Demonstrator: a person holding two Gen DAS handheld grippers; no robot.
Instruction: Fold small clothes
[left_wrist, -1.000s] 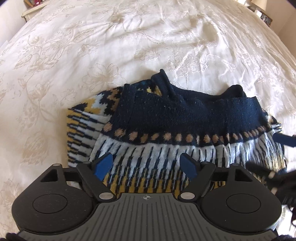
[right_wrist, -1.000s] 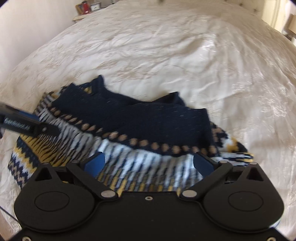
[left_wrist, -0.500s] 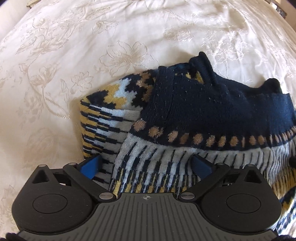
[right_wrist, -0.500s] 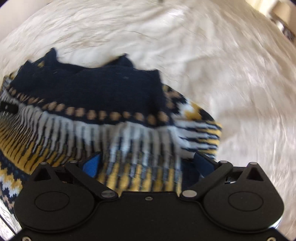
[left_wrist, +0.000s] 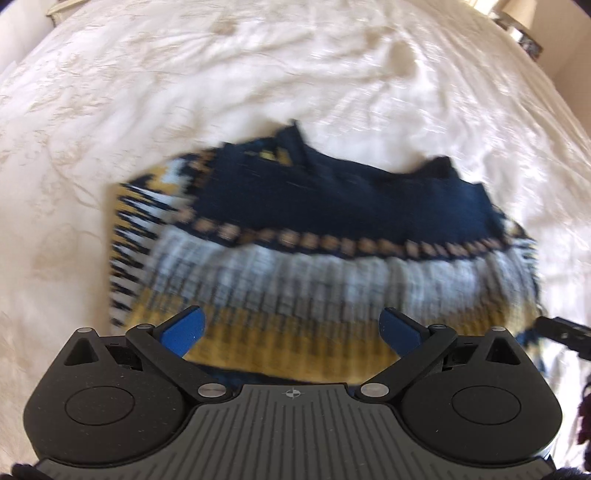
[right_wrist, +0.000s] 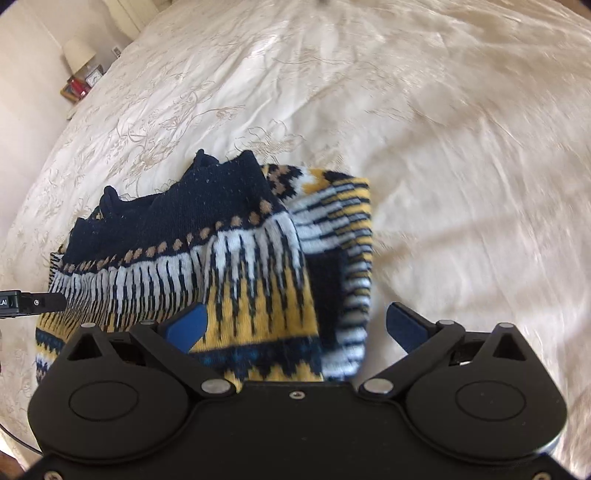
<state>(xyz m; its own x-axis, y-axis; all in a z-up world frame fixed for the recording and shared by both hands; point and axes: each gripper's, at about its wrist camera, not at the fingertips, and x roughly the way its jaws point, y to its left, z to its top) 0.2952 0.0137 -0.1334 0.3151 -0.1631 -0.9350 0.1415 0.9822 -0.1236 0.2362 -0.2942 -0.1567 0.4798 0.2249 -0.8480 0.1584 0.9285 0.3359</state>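
With the left gripper (left_wrist: 291, 328) and the right gripper (right_wrist: 295, 325) both spread wide and empty above the folded sweater (left_wrist: 314, 258) lying on the bedspread (left_wrist: 184, 92), a careless pinch of only its top layer could drag the fold apart

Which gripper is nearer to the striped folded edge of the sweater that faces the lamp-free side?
Right. The right gripper hovers open directly above the sweater's folded end. The left gripper, also open, hangs over the middle of the yellow hem, away from that end.
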